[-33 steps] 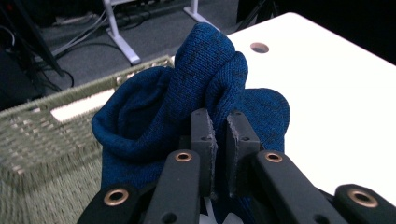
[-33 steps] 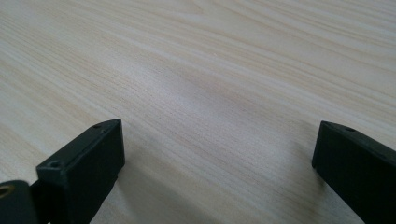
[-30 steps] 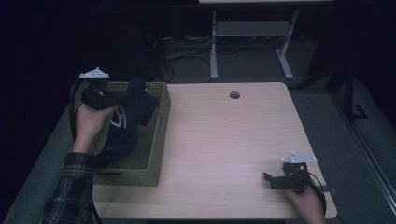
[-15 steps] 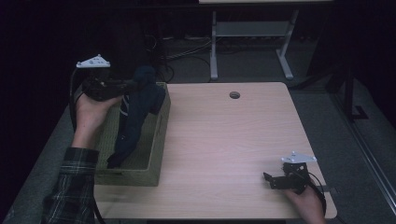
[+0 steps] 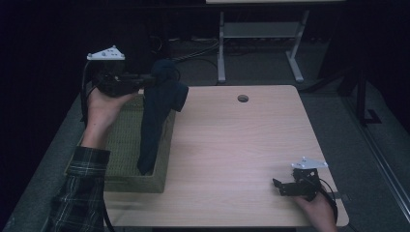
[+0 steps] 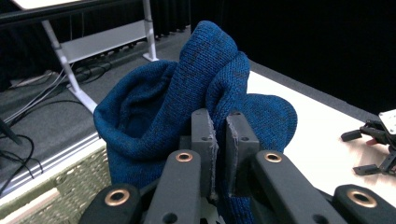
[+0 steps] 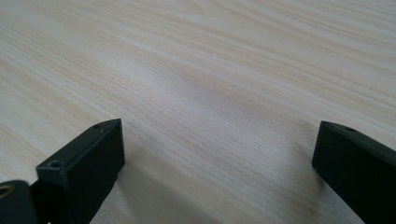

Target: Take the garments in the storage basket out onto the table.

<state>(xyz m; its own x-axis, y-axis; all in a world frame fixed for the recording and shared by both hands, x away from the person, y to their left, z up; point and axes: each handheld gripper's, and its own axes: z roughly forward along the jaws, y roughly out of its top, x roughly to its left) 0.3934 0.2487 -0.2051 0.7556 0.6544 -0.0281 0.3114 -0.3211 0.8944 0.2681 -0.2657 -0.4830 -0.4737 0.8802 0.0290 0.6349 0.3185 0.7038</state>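
A dark blue knitted garment hangs from my left gripper, which is shut on its upper fold above the far end of a woven green basket. The cloth's lower end still reaches down into the basket. In the left gripper view the jaws pinch the blue knit tightly, and the left gripper points toward the table. My right gripper rests open on the wooden table near its front right corner. In the right gripper view, the right gripper has its jaws wide apart over bare wood.
A small dark round hole sits near the table's far edge. Behind the table stands a white metal frame with cables on the floor. The basket occupies the table's left side.
My left gripper has lifted up and away with the blue garment, pulling it up out of the basket so it hangs long. The right gripper has stayed still.
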